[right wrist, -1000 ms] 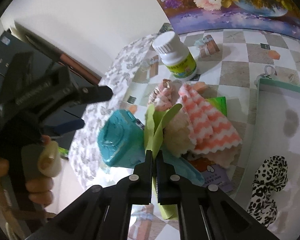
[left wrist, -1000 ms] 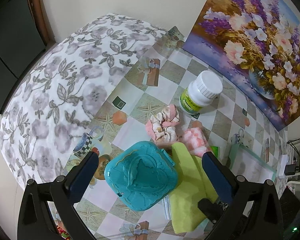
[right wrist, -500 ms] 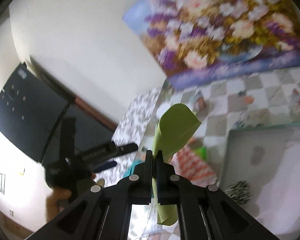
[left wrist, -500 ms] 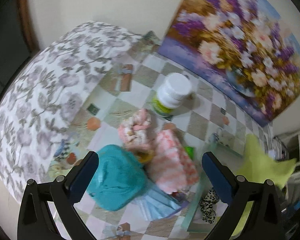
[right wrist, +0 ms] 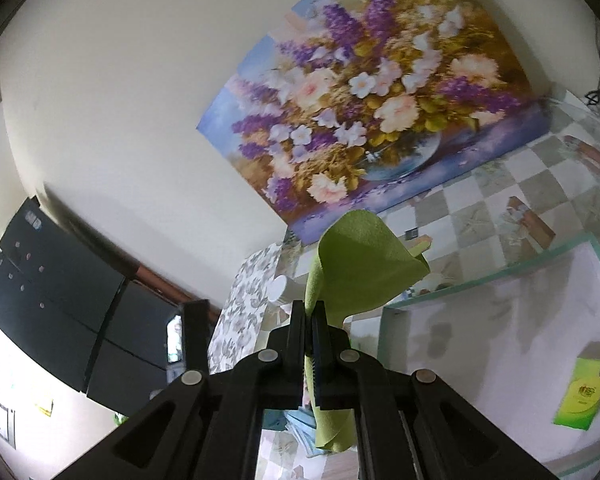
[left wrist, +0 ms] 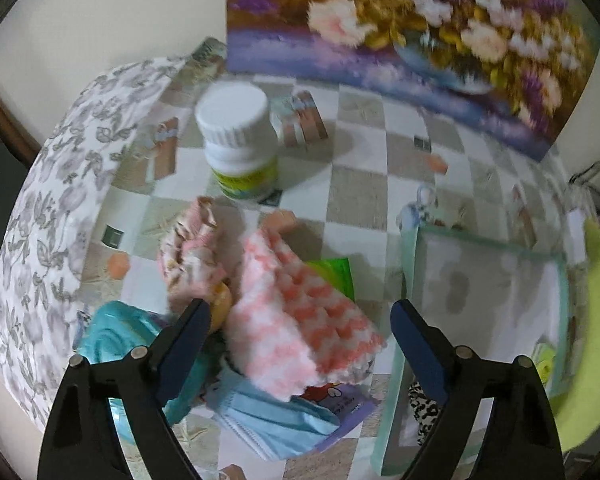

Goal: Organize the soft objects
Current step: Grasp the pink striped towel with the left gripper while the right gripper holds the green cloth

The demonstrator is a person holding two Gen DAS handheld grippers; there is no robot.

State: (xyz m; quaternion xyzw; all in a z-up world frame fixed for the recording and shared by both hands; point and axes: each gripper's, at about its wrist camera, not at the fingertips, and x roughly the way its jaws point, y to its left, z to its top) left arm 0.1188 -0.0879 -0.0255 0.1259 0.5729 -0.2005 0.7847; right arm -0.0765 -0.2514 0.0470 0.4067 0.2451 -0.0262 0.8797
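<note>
My left gripper (left wrist: 300, 316) points down over a pile of soft things, and its jaws are closing. A pink-and-white wavy cloth (left wrist: 300, 312) lies between the blue pads, which do not touch it. A pink scrunchie (left wrist: 192, 248) lies behind it, a blue face mask (left wrist: 276, 416) under its near edge. My right gripper (right wrist: 312, 312) is shut on a green cloth (right wrist: 360, 256), held in the air over the mint-rimmed tray (right wrist: 480, 280). The same green cloth (left wrist: 596, 320) shows at the right edge of the left wrist view. A leopard scrunchie (left wrist: 422, 404) lies in the tray (left wrist: 488, 240).
A white-capped bottle (left wrist: 236, 140) stands behind the pile, and a teal heart-shaped box (left wrist: 112, 340) sits at its left. A green packet (left wrist: 334, 272) peeks from under the pink cloth, another (right wrist: 584, 392) lies in the tray. A flower painting (right wrist: 360, 120) leans on the wall.
My right gripper lifted the green cloth off the pile and carried it up over the tray. My left gripper swung from above the teal box to above the pink cloth, its jaws narrowing slightly.
</note>
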